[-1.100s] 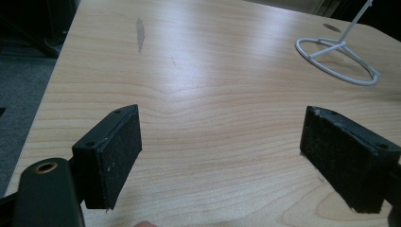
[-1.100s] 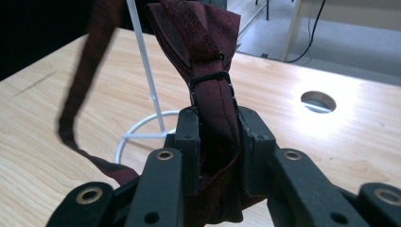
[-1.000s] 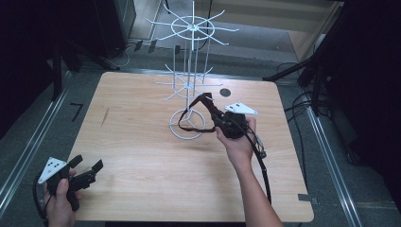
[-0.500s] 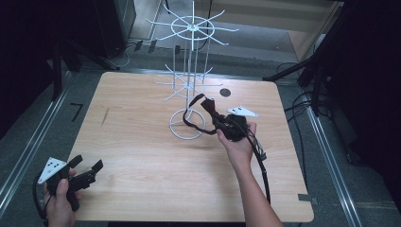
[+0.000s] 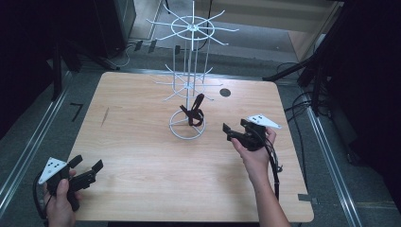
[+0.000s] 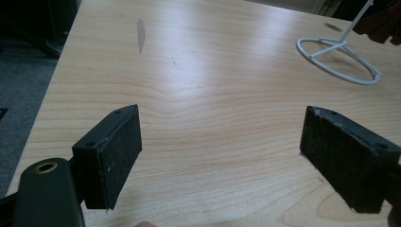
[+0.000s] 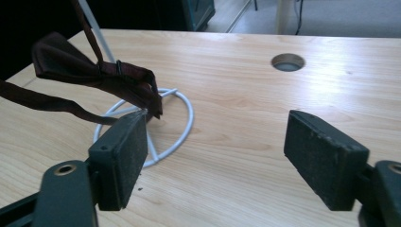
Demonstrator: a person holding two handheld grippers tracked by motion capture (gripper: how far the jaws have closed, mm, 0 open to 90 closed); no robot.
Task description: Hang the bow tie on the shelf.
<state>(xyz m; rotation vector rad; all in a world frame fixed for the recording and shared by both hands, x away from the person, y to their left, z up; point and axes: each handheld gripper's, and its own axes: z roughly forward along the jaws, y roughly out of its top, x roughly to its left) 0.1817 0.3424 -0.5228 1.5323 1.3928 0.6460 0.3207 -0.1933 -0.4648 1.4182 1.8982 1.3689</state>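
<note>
on the table (image 5: 142, 142): white wire rack (image 5: 191, 71) standing near the far middle, ring base flat on the wood
bow tie (image 5: 193, 112): dark brown, hanging low on the rack's pole just above the ring base, strap loose beside it; in the right gripper view draped at upper left (image 7: 94, 71), touching neither pad
right gripper (image 5: 231, 133): held in the right hand (image 5: 253, 153) to the right of the rack, near the ring base but apart from it, pointing left toward the bow tie
right jaws: wide apart, just been opening, nothing between them but bare wood
left gripper (image 5: 87, 165): held in the left hand (image 5: 59, 201) at the near left corner, well apart from the rack
left jaws: wide apart, nothing between them, pads hovering over bare wood
ring base in left gripper view (image 6: 338, 59): far off at upper right
round hole (image 5: 225, 92): in the tabletop, right of the rack toward the far edge
cable (image 5: 274, 165): black, trailing from the right gripper along the forearm to the near edge
</note>
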